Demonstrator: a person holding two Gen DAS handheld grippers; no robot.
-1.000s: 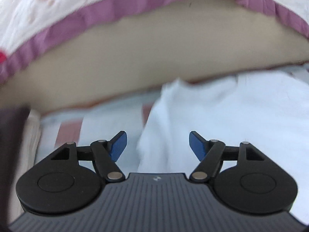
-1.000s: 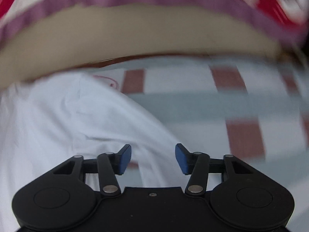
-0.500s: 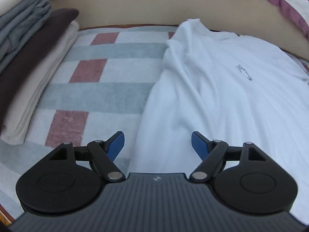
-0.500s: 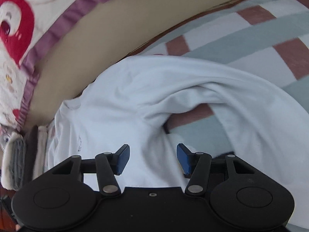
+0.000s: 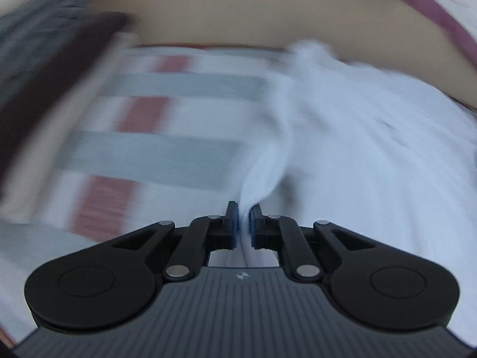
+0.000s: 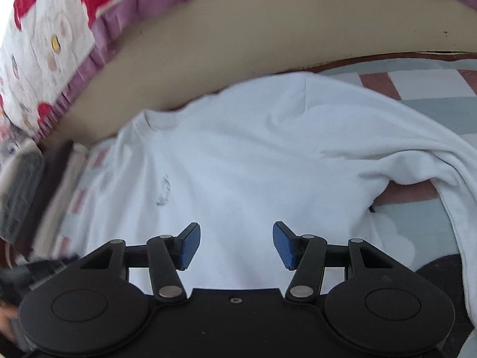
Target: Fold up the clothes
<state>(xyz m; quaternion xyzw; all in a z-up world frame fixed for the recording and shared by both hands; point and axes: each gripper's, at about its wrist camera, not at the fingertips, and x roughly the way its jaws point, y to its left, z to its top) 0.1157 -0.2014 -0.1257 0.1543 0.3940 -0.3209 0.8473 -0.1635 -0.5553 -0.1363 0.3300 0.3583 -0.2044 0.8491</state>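
A white long-sleeved shirt (image 6: 244,161) lies spread on a checked blanket (image 5: 167,152), collar toward the far side, with a small dark print on the chest. One sleeve (image 6: 432,161) is draped over at the right. My left gripper (image 5: 244,220) is shut on the shirt's (image 5: 357,149) left edge and pulls a ridge of fabric up; this view is blurred by motion. My right gripper (image 6: 237,244) is open and empty, above the lower middle of the shirt.
A stack of folded clothes (image 5: 44,83), grey, dark brown and cream, sits at the left and also shows in the right wrist view (image 6: 26,191). A beige bed side (image 6: 268,35) with a purple-frilled quilt (image 6: 59,38) runs along the far edge.
My left gripper has shut on the shirt's edge and is moving fast, blurring its view. My right gripper has swung over the shirt's middle, still open.
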